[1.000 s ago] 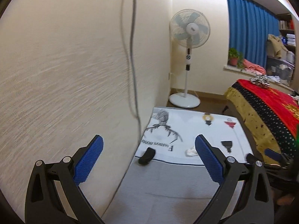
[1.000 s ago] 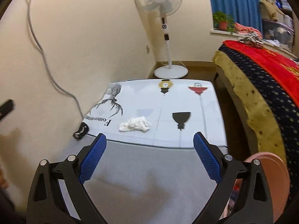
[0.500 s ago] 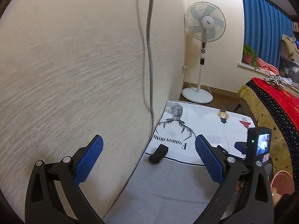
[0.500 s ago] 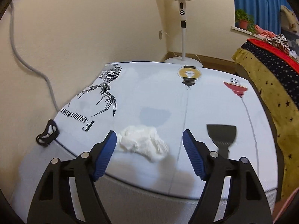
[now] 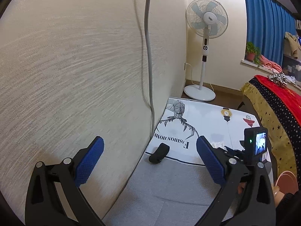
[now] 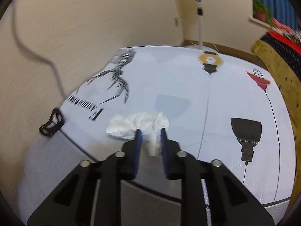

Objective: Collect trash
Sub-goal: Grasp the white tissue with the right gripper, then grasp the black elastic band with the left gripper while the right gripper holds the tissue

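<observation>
The right gripper is closing its jaws on the crumpled tissue on the near part of the white mat. The left gripper hangs wide open, empty. Next: lift the tissue clear.

A wall with a hanging cable hems the printed mat on one side, a draped bed on the other; a black strap lies at the mat's wall-side corner.
</observation>
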A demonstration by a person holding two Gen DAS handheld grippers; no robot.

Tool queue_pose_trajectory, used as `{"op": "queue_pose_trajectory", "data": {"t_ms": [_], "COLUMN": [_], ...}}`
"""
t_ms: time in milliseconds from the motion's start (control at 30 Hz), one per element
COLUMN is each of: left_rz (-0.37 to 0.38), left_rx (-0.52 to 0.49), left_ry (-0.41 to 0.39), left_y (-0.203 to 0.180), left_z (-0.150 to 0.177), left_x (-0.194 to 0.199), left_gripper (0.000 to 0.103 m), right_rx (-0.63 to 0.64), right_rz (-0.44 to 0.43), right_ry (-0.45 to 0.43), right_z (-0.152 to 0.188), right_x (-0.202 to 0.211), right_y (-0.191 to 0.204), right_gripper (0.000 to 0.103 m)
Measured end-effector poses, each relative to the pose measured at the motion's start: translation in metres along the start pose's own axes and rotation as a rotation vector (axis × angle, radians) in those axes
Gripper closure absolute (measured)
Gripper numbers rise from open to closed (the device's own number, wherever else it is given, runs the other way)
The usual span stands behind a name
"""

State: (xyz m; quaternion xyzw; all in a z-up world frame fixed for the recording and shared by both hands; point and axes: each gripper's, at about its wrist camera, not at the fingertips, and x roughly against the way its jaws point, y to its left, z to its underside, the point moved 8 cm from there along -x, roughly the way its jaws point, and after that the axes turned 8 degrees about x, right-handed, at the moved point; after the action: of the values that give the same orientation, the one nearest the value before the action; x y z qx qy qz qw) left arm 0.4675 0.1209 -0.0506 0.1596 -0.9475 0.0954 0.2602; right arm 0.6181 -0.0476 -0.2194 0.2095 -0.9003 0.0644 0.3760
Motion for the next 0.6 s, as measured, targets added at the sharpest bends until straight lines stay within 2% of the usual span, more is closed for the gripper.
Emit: {"op": "queue_pose_trajectory", "data": {"t_ms": [167, 333, 467, 600], "left_rz": [-0.006, 0.016, 0.046, 0.088], "left_rx": [0.006, 0.03, 0.047, 0.047], "left_ry": [-0.005, -0.017, -0.036, -0.029], "left_y": [0.002, 0.003, 0.001, -0.01], "left_z": [-0.001, -0.003, -0.003, 0.005], "left_x": [0.001, 0.005, 0.008, 0.005], "left_gripper": [0.008, 0.008, 0.008, 0.008], "right_rx": [0.057, 0.059, 0.076, 0.079], "right_rz": [0.057, 0.073, 0.116, 0.161], "right_ry": [-0.075, -0.104, -0.123, -0.15], "right_z": [-0.006, -0.017, -0.021, -0.011], "right_x": [0.03, 0.076, 0.133, 0.203], "right_y": [0.006, 0.004, 0.004, 0.009], "right_gripper": [0.091, 0.091, 0.091, 0.091]}}
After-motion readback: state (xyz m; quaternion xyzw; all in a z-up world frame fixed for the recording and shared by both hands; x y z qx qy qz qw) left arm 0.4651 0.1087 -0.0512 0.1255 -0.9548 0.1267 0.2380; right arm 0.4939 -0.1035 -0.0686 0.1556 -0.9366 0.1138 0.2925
